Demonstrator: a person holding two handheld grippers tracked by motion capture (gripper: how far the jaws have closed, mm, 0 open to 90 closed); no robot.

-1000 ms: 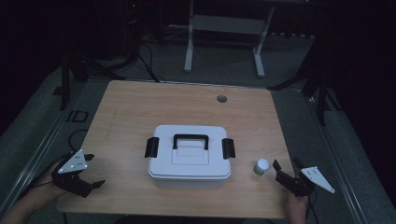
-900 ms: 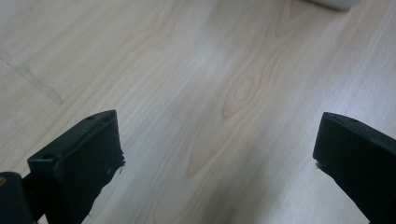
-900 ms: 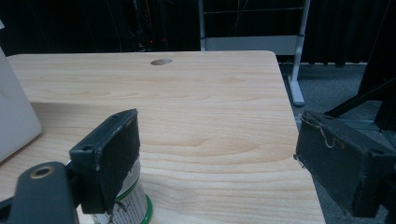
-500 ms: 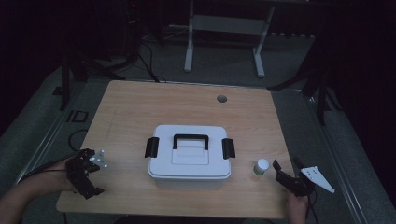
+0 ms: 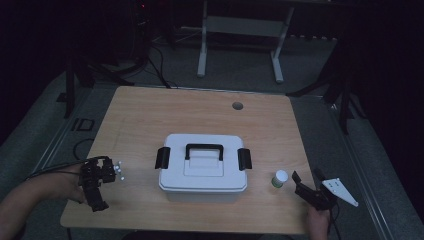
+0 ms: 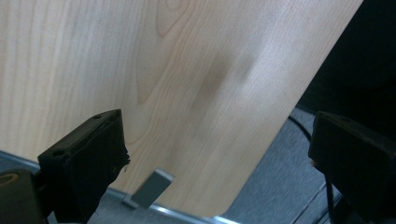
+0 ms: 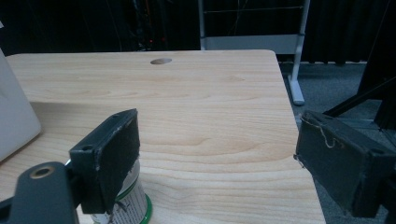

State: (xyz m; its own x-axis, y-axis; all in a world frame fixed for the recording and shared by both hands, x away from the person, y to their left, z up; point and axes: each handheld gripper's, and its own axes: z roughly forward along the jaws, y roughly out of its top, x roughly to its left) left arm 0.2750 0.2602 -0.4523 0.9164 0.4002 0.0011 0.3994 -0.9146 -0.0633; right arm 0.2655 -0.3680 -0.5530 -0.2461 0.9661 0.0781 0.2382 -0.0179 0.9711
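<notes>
High view: left gripper [image 5: 95,182] hovers, fingers apart, over the bench's [image 5: 150,115] near-left corner, far from the white box [image 5: 202,167]; right gripper [image 5: 306,186], fingers apart and empty, sits just right of the upright small bottle [image 5: 280,178].

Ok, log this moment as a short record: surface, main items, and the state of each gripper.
surface: wooden table with a round hole near its far edge
box: white lidded box, black handle on top, black latch on each side, lid on
bottle: small white-capped bottle, upright, right of the box
left gripper: open, empty, over the table's near left corner
right gripper: open, empty, close to the bottle, not around it
</notes>
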